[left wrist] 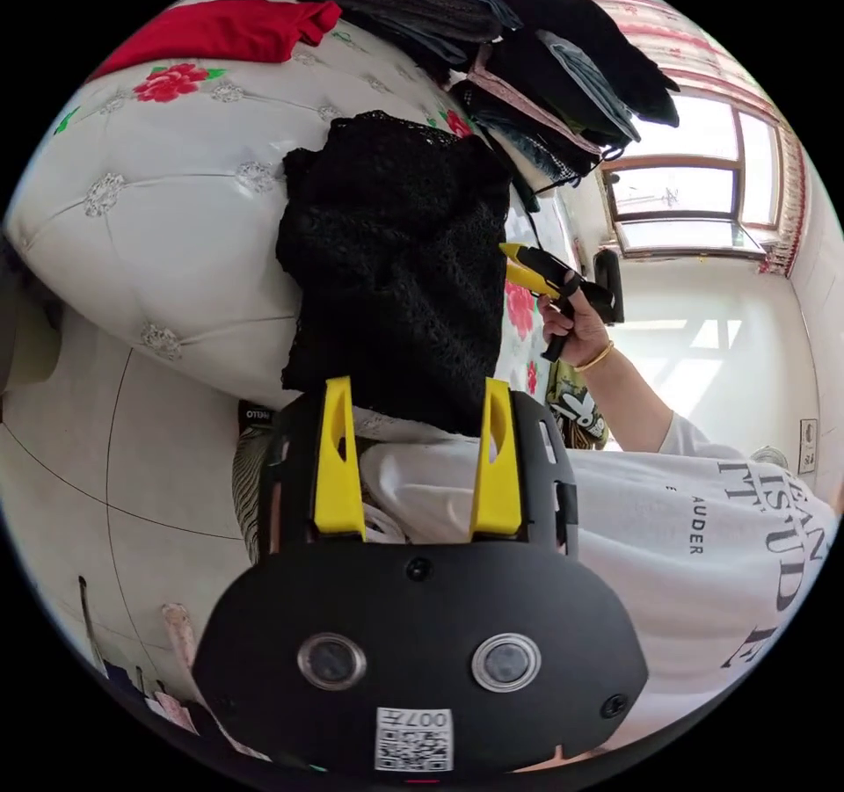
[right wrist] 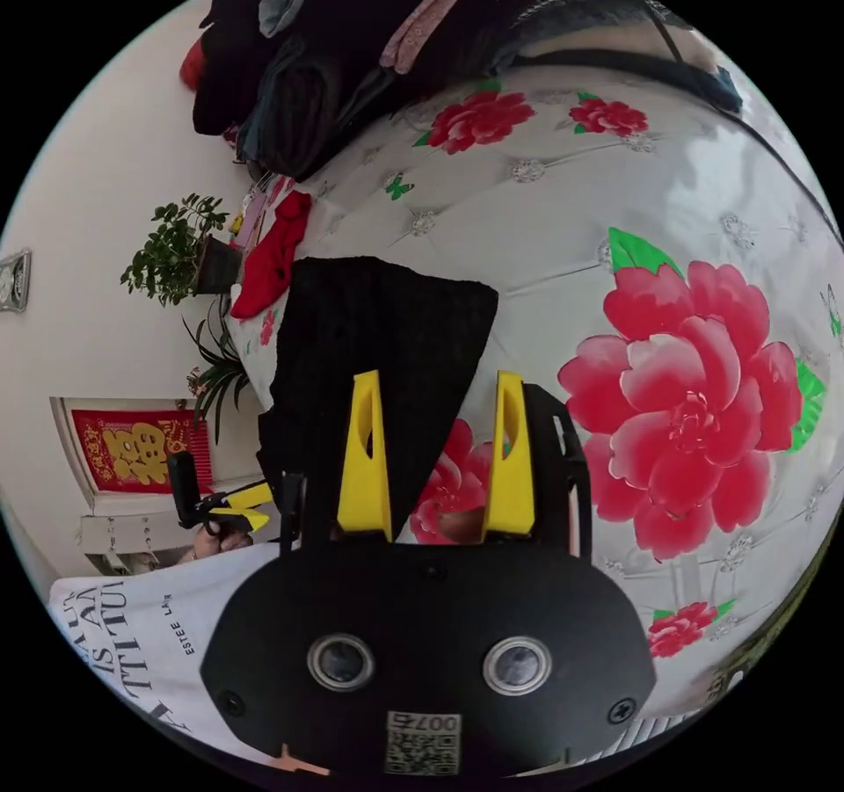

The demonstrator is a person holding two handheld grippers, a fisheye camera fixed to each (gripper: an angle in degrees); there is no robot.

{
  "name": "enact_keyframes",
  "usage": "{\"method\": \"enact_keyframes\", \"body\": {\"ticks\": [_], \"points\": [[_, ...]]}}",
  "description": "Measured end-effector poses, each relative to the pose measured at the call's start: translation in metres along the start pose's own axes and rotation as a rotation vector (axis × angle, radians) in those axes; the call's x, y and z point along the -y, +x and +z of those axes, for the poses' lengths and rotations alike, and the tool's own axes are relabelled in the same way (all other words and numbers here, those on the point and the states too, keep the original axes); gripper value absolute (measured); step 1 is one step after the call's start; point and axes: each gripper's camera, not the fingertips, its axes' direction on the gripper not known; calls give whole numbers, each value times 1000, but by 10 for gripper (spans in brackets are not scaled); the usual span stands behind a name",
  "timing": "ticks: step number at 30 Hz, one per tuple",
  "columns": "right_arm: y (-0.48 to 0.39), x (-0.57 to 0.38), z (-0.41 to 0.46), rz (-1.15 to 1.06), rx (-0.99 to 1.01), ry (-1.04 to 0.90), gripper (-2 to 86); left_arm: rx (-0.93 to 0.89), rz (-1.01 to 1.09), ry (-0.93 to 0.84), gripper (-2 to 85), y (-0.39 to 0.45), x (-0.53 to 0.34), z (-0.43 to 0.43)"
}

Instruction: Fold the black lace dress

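Folded black lace dress [left wrist: 396, 265] on floral bed [left wrist: 176, 203]; potted plant [right wrist: 176, 251] nearby.

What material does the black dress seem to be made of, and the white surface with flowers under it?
The dress looks like openwork lace: matte black with small holes and a rough edge. The white surface looks like smooth, slightly shiny padded upholstery, perhaps faux leather, with button tufting and printed red flowers.

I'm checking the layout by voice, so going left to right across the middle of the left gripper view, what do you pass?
White tufted floral bedspread → black lace dress → right gripper, held in a hand → bright window.
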Motion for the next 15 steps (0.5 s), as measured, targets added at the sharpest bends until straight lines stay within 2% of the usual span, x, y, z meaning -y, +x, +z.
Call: {"method": "enact_keyframes", "body": {"ticks": [5,8,12,15], "points": [[-13,2,9,-55,20,5,73,136,-84,-52,65,-7,26,7],[-9,-3,0,-42,111,34,49,83,-120,-10,38,-14,31,-5],[-6,-21,-17,-16,246,80,28,65,-54,61,18,-15,32,-31],[-11,-41,-26,4,254,125,18,34,-5,62,8,-22,43,-46]]}}
